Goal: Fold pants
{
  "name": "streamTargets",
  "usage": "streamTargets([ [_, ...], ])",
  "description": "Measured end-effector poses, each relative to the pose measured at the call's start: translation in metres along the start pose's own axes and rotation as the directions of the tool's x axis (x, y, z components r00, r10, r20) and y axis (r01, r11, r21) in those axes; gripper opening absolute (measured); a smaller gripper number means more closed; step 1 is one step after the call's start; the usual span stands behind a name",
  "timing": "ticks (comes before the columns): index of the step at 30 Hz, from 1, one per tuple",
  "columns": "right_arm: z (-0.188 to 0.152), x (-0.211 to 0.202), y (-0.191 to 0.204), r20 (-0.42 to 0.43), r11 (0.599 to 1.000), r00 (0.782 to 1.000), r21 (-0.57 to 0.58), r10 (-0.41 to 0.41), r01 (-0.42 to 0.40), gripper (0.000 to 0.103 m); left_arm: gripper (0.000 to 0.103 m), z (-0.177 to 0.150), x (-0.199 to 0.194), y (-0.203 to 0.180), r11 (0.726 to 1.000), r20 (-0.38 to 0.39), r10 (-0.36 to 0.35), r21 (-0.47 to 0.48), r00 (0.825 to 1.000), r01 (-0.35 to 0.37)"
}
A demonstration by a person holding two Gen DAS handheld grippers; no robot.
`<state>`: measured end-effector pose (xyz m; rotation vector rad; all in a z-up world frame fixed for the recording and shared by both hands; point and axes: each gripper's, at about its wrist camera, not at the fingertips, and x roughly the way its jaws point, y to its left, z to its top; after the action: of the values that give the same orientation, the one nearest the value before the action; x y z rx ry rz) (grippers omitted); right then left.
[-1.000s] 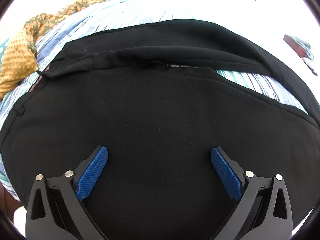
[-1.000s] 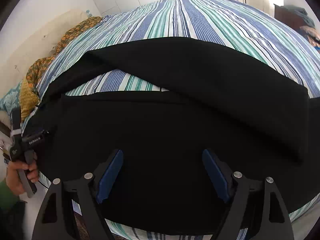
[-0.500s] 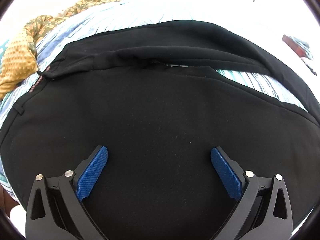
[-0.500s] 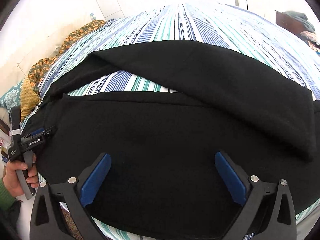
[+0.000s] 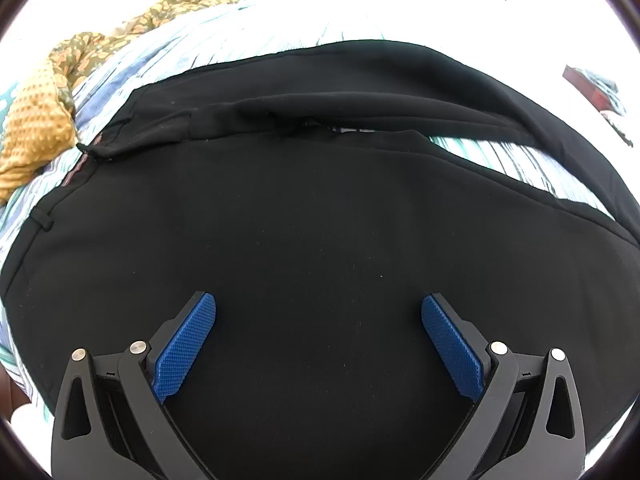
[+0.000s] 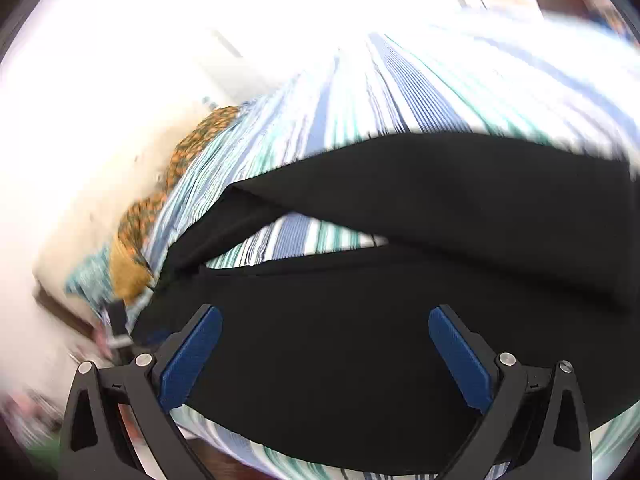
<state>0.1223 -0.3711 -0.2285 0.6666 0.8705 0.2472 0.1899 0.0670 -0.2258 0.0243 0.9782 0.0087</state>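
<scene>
Black pants (image 5: pixel 312 216) lie spread on a striped bed, the two legs apart with a wedge of sheet between them. My left gripper (image 5: pixel 318 328) is open and empty, hovering over the near leg close to the waistband (image 5: pixel 76 168). My right gripper (image 6: pixel 325 344) is open and empty above the near leg of the pants (image 6: pixel 340 320), near the bed's front edge. The right wrist view is blurred by motion. The left gripper shows there dimly at the left (image 6: pixel 120 328).
The blue, green and white striped bedsheet (image 6: pixel 420 92) stretches far behind the pants. A mustard and orange patterned cloth (image 5: pixel 36 136) lies bunched at the left by the waistband, also in the right wrist view (image 6: pixel 136 240). White walls stand behind.
My right gripper has opened wider and swung quickly, tilting upward and pulling back toward the bed's front edge. My left gripper has barely moved.
</scene>
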Motion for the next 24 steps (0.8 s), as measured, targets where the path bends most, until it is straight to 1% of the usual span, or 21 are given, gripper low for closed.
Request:
streamTargets([
  [1,0.001,0.000,-0.010,0.005,0.999,1.000,0.044,-0.010,0.010,0.094,0.103,0.000,0.000,0.000,1.000,0.000,0.000,-0.001,1.000,0.000],
  [3,0.009,-0.006,-0.022,0.051,0.995,0.998,0.094,-0.038,0.033,0.092,0.103,-0.001,-0.001,0.000,1.000,0.006,0.000,-0.002,1.000,0.000],
  [5,0.016,-0.013,-0.036,0.092,0.985,0.992,0.156,-0.088,0.073,0.090,0.103,-0.003,-0.002,0.000,1.000,0.018,0.006,-0.002,1.000,-0.006],
  [6,0.018,-0.017,-0.045,0.112,0.977,0.987,0.194,-0.112,0.089,0.084,0.103,-0.004,-0.002,-0.001,1.000,0.022,0.011,-0.001,1.000,-0.011],
  [7,0.019,-0.020,-0.053,0.128,0.966,0.982,0.238,-0.138,0.105,0.075,0.103,-0.005,-0.003,-0.002,1.000,0.021,0.016,0.000,1.000,-0.016],
  [9,0.019,-0.025,-0.068,0.154,0.943,0.974,0.313,-0.165,0.110,0.066,0.102,-0.004,-0.003,-0.002,1.000,0.015,0.020,-0.003,1.000,-0.020],
  [12,0.023,-0.026,-0.075,0.168,0.924,0.967,0.365,-0.190,0.118,0.065,0.103,-0.005,-0.004,-0.003,1.000,0.009,0.027,-0.008,1.000,-0.027],
  [15,0.027,-0.030,-0.081,0.194,0.891,0.961,0.445,-0.197,0.093,0.065,0.103,-0.005,-0.005,-0.004,0.999,-0.001,0.035,-0.011,0.999,-0.035],
  [17,0.028,-0.029,-0.085,0.199,0.873,0.958,0.480,-0.205,0.088,0.063,0.102,-0.003,-0.004,-0.003,0.999,-0.010,0.039,-0.013,0.999,-0.039],
  [18,0.029,-0.029,-0.089,0.189,0.864,0.956,0.493,-0.222,0.103,0.052,0.102,-0.002,-0.004,-0.003,0.999,-0.019,0.042,-0.010,0.999,-0.042],
  [19,0.031,-0.030,-0.092,0.170,0.856,0.954,0.499,-0.248,0.134,0.032,0.102,0.001,-0.006,-0.003,0.999,-0.038,0.045,-0.004,0.998,-0.045],
  [20,0.032,-0.031,-0.095,0.149,0.847,0.947,0.502,-0.284,0.175,0.018,0.102,0.004,-0.008,-0.003,0.999,-0.055,0.041,0.000,0.998,-0.041],
  [21,0.032,-0.032,-0.099,0.137,0.841,0.943,0.503,-0.304,0.198,0.007,0.102,0.008,-0.011,-0.002,1.000,-0.074,0.029,0.002,0.997,-0.029],
  [23,0.036,-0.039,-0.100,0.133,0.852,0.950,0.489,-0.282,0.184,0.006,0.102,0.022,-0.020,0.003,0.999,-0.096,-0.047,-0.022,0.994,0.045],
  [24,0.041,-0.044,-0.095,0.145,0.869,0.955,0.467,-0.259,0.165,0.006,0.102,0.033,-0.026,0.009,0.994,-0.092,-0.102,-0.053,0.991,0.097],
])
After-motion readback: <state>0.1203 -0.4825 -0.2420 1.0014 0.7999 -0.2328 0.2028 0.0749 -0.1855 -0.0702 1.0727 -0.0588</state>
